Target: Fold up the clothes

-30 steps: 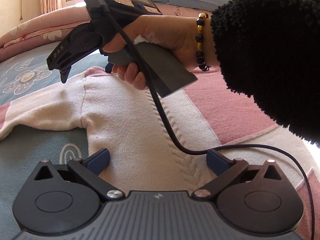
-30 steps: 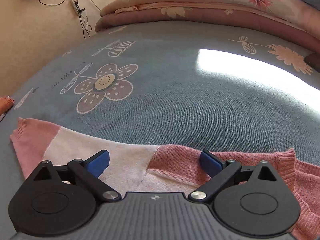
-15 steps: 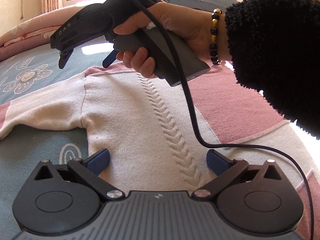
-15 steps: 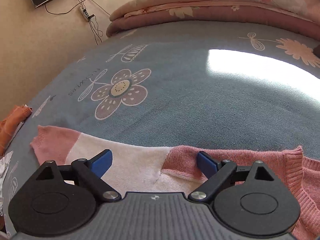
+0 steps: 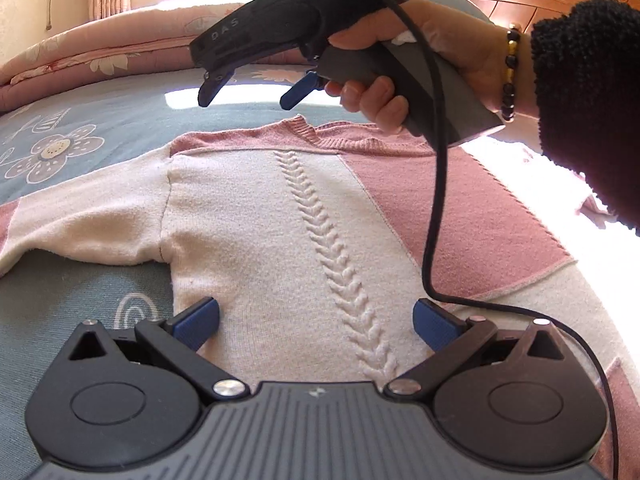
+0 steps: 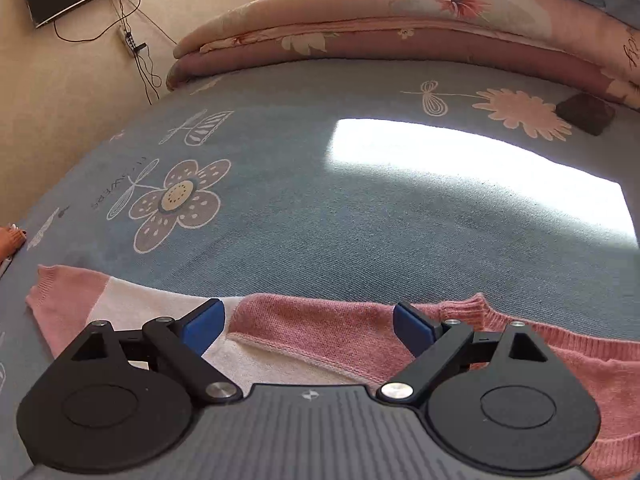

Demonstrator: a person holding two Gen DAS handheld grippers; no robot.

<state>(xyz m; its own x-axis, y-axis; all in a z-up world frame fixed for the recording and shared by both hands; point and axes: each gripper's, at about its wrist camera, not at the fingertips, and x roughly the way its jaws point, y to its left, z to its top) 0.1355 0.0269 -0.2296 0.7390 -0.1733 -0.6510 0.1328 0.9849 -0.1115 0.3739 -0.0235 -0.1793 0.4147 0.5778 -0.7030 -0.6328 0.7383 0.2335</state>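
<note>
A cream and pink knit sweater (image 5: 280, 216) lies flat on the bed, its braided cable running down the middle and one sleeve stretched out to the left. My left gripper (image 5: 316, 320) hovers open over the sweater's lower body, holding nothing. In the left wrist view the right gripper (image 5: 256, 90) hangs open in the air above the pink collar, held by a hand in a black fuzzy sleeve. From the right wrist view, my right gripper (image 6: 308, 320) stands open above the pink shoulder (image 6: 312, 336), with the pink sleeve cuff (image 6: 52, 296) at far left.
The sweater lies on a grey-blue bedspread (image 6: 360, 208) with flower prints and a bright sun patch. A folded pink quilt (image 6: 400, 40) runs along the far side. A dark flat object (image 6: 586, 114) lies near the quilt. A black cable (image 5: 436, 184) dangles over the sweater.
The right gripper has risen off the sweater's shoulder and moved toward the collar, still open. The left gripper has stayed where it was.
</note>
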